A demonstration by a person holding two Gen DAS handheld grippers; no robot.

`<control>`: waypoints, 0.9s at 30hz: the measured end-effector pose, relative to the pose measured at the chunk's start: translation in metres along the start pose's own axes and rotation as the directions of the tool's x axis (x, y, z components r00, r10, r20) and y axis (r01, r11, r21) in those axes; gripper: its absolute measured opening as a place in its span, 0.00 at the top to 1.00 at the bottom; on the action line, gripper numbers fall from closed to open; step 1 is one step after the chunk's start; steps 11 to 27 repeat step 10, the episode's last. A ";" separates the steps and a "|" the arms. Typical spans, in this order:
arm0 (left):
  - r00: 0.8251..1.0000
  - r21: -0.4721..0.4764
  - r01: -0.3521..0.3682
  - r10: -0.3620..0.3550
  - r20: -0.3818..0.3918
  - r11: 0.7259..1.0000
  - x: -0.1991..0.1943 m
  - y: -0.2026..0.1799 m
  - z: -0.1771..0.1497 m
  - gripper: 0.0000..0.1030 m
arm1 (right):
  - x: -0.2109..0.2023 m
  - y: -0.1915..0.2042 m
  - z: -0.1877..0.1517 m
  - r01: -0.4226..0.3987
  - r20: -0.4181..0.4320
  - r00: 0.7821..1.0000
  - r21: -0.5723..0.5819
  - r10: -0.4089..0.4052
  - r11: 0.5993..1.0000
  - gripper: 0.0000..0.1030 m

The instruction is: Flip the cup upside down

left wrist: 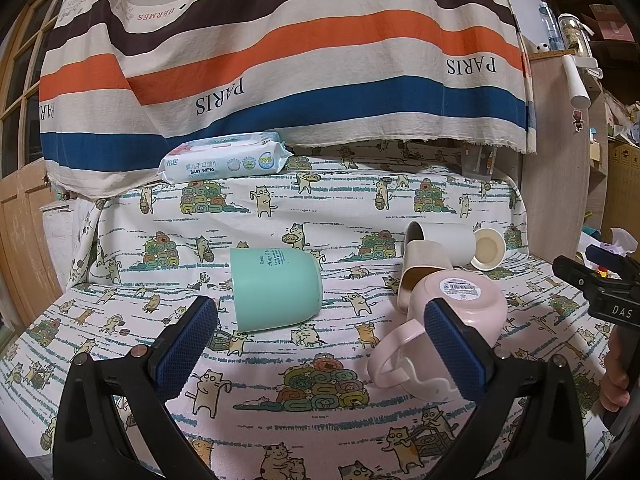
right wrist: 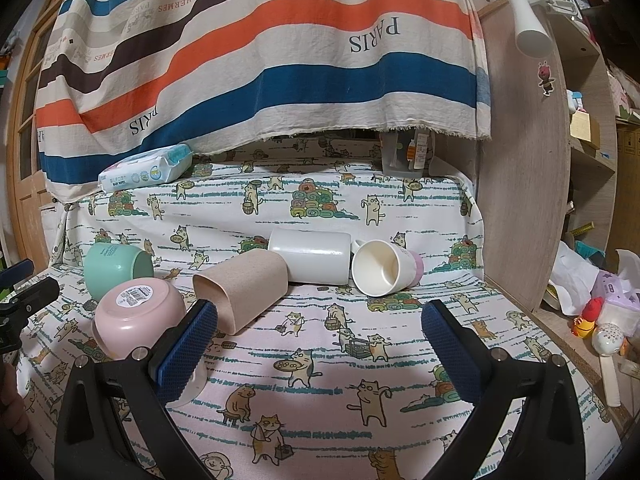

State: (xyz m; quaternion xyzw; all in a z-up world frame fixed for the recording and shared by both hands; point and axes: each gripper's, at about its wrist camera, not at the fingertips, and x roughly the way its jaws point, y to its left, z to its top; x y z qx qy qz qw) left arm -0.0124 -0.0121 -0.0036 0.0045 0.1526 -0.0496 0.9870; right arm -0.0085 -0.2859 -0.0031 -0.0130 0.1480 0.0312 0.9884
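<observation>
Several cups are on the cat-print cloth. A pink handled mug [left wrist: 452, 320] [right wrist: 136, 312] stands upside down, its barcode base up. A teal cup [left wrist: 276, 292] [right wrist: 116, 268], a beige cup [left wrist: 424, 264] [right wrist: 244, 288], a white cylinder cup [left wrist: 444, 240] [right wrist: 312, 256] and a small white cup [left wrist: 488, 248] [right wrist: 380, 268] lie on their sides. My left gripper [left wrist: 320, 344] is open and empty, with the teal cup just beyond and the pink mug behind its right finger. My right gripper [right wrist: 320, 344] is open and empty, short of the beige and white cups.
A pack of baby wipes [left wrist: 228, 160] [right wrist: 148, 168] lies at the back left under a hanging striped cloth [left wrist: 280, 52]. A wooden shelf side [right wrist: 520, 160] bounds the right edge. Toys and tissue packs [right wrist: 600, 312] lie off to the right.
</observation>
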 end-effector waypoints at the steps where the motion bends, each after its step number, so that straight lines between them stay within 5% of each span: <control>1: 1.000 0.000 0.000 0.000 0.000 1.000 0.000 0.000 0.000 0.00 | 0.000 0.000 0.000 0.000 0.000 1.000 0.000 0.000 1.000 0.00; 27: 1.000 0.000 0.000 0.000 0.000 1.000 0.000 0.000 0.000 0.00 | 0.000 0.000 0.000 -0.003 -0.003 1.000 -0.001 0.003 1.000 0.00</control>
